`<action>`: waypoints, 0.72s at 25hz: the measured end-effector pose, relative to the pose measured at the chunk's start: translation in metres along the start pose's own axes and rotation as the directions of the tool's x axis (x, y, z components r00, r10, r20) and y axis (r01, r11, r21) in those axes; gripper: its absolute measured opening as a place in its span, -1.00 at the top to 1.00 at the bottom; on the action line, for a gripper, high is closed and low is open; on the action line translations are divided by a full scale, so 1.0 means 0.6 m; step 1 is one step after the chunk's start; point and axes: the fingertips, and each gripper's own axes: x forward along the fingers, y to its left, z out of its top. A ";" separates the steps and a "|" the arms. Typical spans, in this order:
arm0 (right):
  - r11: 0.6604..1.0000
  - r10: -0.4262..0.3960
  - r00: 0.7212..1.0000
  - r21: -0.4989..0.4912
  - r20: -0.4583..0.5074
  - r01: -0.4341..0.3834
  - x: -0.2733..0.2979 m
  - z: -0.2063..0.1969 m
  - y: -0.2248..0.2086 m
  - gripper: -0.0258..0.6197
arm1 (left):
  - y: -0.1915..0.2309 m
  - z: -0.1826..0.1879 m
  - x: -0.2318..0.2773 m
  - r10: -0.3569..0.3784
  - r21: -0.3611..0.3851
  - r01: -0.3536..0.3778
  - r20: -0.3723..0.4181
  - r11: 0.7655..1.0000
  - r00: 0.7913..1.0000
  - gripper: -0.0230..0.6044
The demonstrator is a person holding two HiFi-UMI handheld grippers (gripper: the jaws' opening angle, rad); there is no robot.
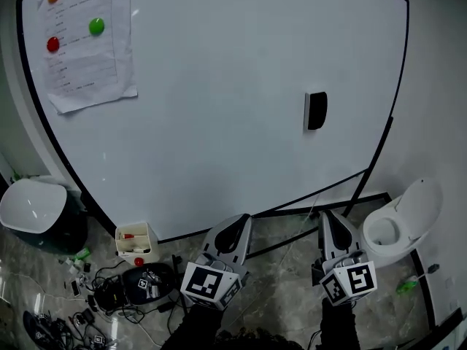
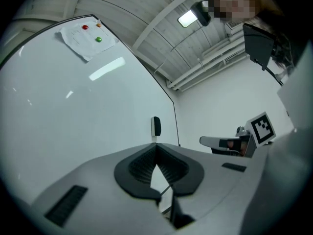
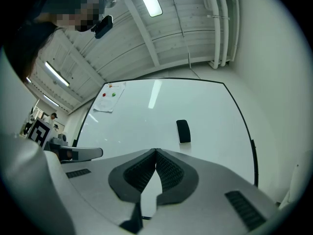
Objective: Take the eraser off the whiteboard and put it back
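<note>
- Your eraser (image 1: 316,111) sits upright and flat on the whiteboard (image 1: 219,122). In the head view it lies toward 3 o'clock from the board's middle. It is well apart from the sheet of paper (image 1: 87,46) and its coloured magnets (image 1: 96,26) up at 10 o'clock.
- Your left claw (image 1: 236,226) is fully closed, pads meeting tip to tip with nothing between them. The left gripper view shows the eraser far beyond the tips, at about 12 o'clock.
- Your right claw (image 1: 330,223) is likewise pressed together and empty. In the right gripper view the eraser stands beyond the tips at about 2 o'clock.
- Both claws hang low by the board's bottom edge, over the floor (image 1: 277,283), well apart from the eraser. In the head view the eraser lies at roughly 12 o'clock from the right claw.
- As I judge it, neither half of the job is under way. The eraser is on the board and nothing is gripped. Either the take-off hasn't begun or the put-back is already finished, and these views don't settle which.
- If this is the start, everything is left for you:
  - open a claw and bring it up to the eraser;
  - close on the eraser's sides and pull it off the board;
  - set it back flat and let go.
- The right claw looks the nearer one for that.
</note>
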 end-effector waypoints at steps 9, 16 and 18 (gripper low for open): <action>1.000 0.011 1.000 0.015 0.006 -0.012 0.055 -0.025 0.006 0.90 | 0.037 -0.029 0.035 -0.022 -0.022 0.021 -0.025 1.000 0.999 0.91; 1.000 0.027 1.000 0.004 0.011 -0.027 0.101 -0.028 -0.024 0.90 | 0.050 -0.026 0.082 -0.012 0.006 0.012 -0.013 1.000 1.000 0.91; 0.999 0.041 0.999 -0.001 0.017 -0.041 0.118 -0.026 -0.035 0.90 | 0.057 -0.024 0.095 0.004 0.009 -0.004 -0.008 1.000 1.000 0.91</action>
